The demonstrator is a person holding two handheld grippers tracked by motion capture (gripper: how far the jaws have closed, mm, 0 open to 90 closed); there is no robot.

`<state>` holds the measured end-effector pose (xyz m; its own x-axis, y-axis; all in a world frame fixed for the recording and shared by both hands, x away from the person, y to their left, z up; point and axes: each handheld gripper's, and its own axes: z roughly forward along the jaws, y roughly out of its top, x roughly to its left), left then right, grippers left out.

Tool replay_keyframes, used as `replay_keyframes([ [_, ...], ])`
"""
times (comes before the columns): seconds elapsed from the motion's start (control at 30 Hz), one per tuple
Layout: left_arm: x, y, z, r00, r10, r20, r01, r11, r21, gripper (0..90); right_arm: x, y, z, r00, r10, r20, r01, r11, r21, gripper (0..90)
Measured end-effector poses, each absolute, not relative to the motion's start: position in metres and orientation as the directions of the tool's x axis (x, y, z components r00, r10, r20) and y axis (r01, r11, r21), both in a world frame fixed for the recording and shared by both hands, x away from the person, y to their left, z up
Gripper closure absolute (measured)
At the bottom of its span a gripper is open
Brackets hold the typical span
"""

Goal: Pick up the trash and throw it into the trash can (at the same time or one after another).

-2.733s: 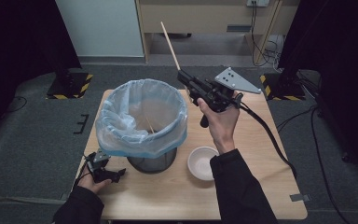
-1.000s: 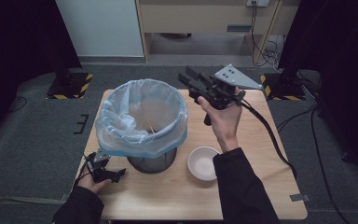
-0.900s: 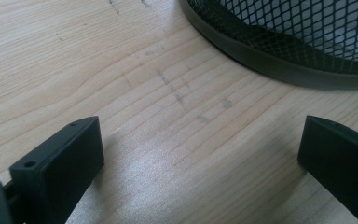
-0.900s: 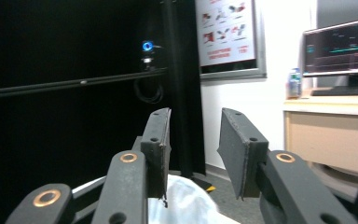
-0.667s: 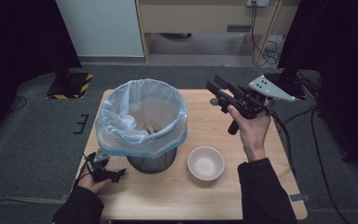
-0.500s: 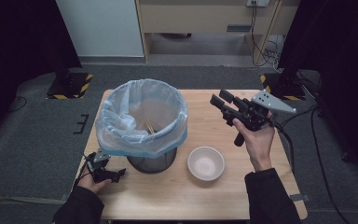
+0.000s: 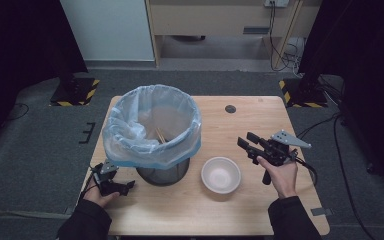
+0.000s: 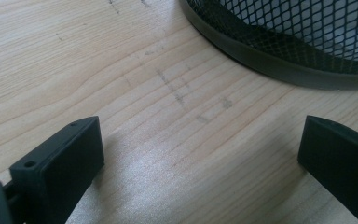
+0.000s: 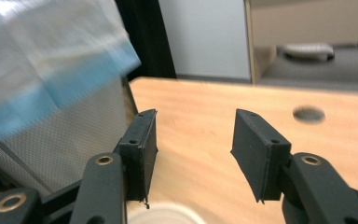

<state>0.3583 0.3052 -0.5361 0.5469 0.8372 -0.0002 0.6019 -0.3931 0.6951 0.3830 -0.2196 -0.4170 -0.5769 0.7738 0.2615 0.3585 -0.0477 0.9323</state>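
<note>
R fingers (image 9: pixel 193 154) opening, empty, w/ bowl (image 7: pixel 221 174) beside bin (image 7: pixel 152 132)

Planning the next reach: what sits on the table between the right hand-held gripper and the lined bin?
In the high view, a white bowl sits between the right hand-held gripper and the lined bin; otherwise bare wood.

Two black jaws of the left gripper (image 8: pixel 200 177) are seen rising from the bottom corners, set wide apart with nothing held between them. Bare wooden table (image 8: pixel 135 88), marked with faint scuffs and pencil-like lines, is shown beneath and between them. At the upper right, the dark base ring and black mesh wall of a wire bin (image 8: pixel 279 60) are seen resting on the wood, apart from both jaws.
</note>
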Motion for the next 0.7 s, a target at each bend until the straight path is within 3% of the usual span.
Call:
replay_keyframes([
  [0.33,0.358,0.305,-0.536,0.547,0.837,0.001,0.602,-0.394,0.695,0.0,0.387,-0.22,-0.469,-0.536,0.808,0.244,0.52,0.089,0.85,47.1],
  [0.7,0.358,0.305,-0.536,0.547,0.837,0.001,0.602,-0.394,0.695,0.0,0.389,-0.205,-0.497,-0.543,0.807,0.232,0.634,0.213,0.744,47.0],
])
